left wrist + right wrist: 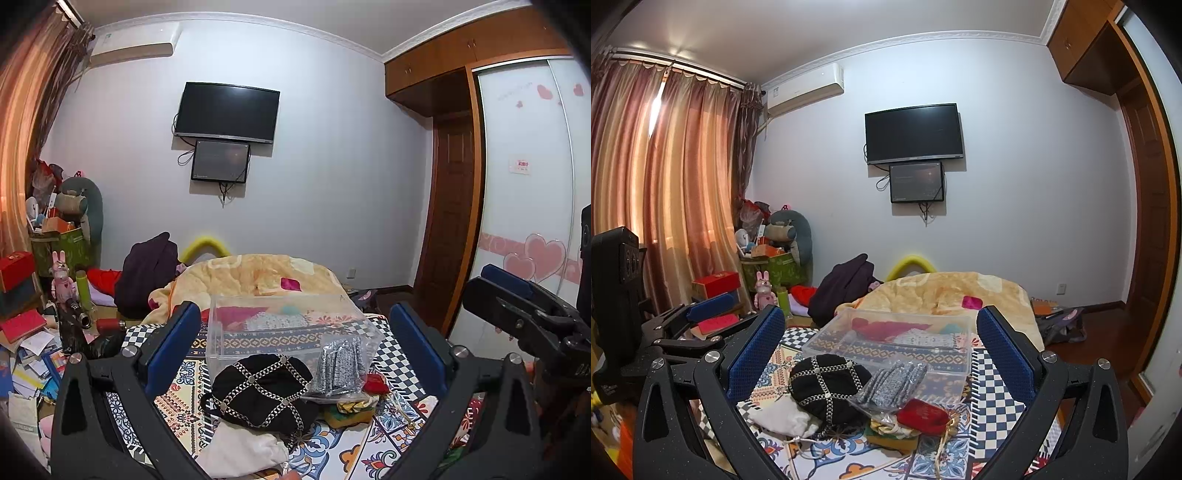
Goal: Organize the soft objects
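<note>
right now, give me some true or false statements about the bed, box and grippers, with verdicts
1. The black hat lies inside the clear box. False: it lies on the bedspread, in front of the box.
2. Both grippers, left and right, are open and hold nothing. True.
3. The box is empty. False: red and patterned fabric lies in it.
4. The red pouch lies outside the box. True.
5. The TV shows a bright picture. False: it is dark.

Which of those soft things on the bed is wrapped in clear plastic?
The grey glittery item, leaning on the clear box. The black studded hat, white cloth and red pouch lie bare.
</note>
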`<move>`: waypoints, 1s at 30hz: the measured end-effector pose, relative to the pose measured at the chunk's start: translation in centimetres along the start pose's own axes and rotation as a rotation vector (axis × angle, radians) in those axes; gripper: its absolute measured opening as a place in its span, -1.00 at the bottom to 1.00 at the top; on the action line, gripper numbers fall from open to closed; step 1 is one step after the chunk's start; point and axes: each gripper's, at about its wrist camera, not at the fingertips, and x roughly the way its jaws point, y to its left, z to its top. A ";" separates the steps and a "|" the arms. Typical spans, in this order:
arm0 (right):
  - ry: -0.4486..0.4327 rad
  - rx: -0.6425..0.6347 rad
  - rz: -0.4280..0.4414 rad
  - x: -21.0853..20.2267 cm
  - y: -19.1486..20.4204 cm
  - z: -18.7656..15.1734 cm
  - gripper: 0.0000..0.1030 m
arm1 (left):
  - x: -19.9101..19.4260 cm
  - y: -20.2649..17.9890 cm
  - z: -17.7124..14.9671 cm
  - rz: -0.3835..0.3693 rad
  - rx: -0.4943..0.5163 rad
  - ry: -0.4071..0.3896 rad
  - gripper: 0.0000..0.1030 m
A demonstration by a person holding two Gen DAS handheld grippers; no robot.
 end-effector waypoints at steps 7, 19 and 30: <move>0.000 0.000 0.001 0.0 0.0 0.0 1.00 | 0.0 0.0 -0.1 -0.001 -0.001 -0.001 1.00; 0.000 0.000 0.003 0.0 0.0 -0.1 1.00 | 0.1 -0.1 -0.1 -0.009 -0.006 0.000 1.00; 0.018 0.008 -0.013 0.8 -0.4 -0.5 1.00 | 0.9 0.5 -0.5 0.000 -0.029 0.010 1.00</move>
